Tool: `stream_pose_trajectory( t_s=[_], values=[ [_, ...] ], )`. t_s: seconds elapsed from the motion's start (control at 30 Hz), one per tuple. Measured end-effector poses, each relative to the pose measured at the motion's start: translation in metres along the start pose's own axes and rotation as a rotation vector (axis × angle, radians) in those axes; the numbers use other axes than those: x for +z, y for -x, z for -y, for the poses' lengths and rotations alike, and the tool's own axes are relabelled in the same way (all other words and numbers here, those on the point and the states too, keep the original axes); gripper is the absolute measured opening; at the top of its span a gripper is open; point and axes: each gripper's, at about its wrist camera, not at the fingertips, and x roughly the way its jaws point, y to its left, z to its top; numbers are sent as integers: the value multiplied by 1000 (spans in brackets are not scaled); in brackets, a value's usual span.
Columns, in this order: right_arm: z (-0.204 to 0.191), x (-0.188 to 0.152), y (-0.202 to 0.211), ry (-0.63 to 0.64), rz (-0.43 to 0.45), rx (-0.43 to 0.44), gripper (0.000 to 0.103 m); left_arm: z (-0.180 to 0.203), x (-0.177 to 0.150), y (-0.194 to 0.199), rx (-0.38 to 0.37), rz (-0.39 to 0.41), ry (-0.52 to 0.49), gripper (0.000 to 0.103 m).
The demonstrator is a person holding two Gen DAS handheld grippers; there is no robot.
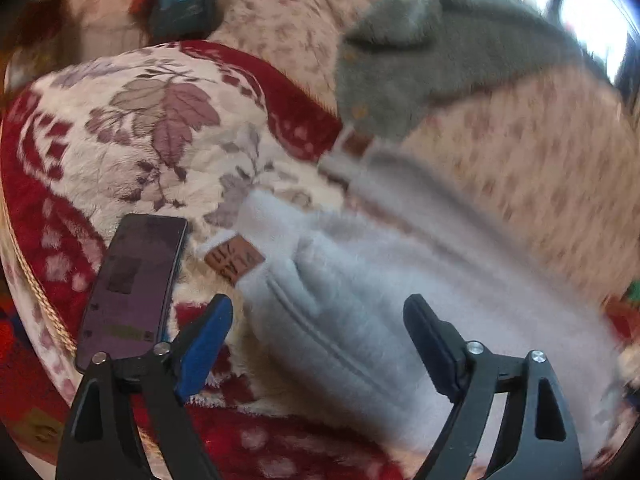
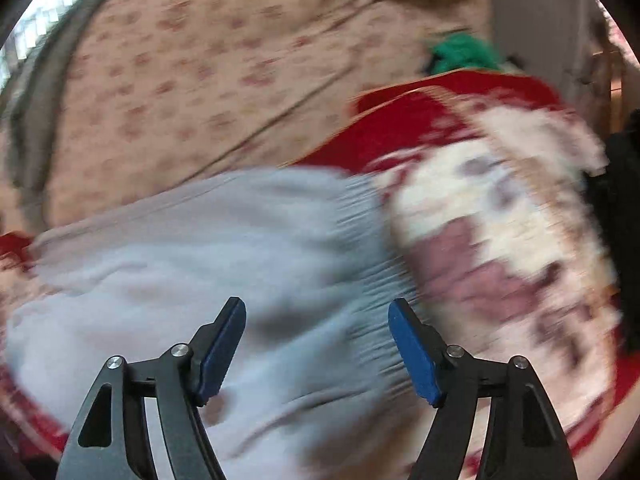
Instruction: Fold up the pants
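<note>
Grey pants [image 1: 360, 320] lie flat on red floral blanket [image 1: 120, 140], phone [image 1: 132, 288] beside them. Left gripper [image 1: 320, 340] and right gripper [image 2: 316, 344] above pants, fingers spread wide, holding nothing.

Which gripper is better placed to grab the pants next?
Probably the right gripper: it's open directly over the pants near the waistband. The left gripper, also open, sits at their edge beside the phone.

1 pants [image 1: 360, 300], 1 phone [image 1: 134, 288], 2 blankets [image 1: 120, 140].
</note>
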Motion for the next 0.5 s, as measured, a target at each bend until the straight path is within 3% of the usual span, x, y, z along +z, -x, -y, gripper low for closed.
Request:
stream_pose_trajectory(
  t_s=[0.03,0.1,0.23,0.37,0.5],
  values=[
    [-9,-9,-9,5,-31,33,80,6,-4,-10,56,-42,-39,87],
    [-25,-28,-30,27,-87,60,80,10,-11,-23,74,-113,-70,87],
    [-43,-45,-51,129,-119,-19,80,8,-12,-18,37,-99,-50,87],
    [-43,-20,-33,115,-83,45,80,14,-1,-4,10,-45,-29,87],
    [-51,18,-24,164,-28,59,85,30,25,-3,-101,-38,-8,88]
  ],
)
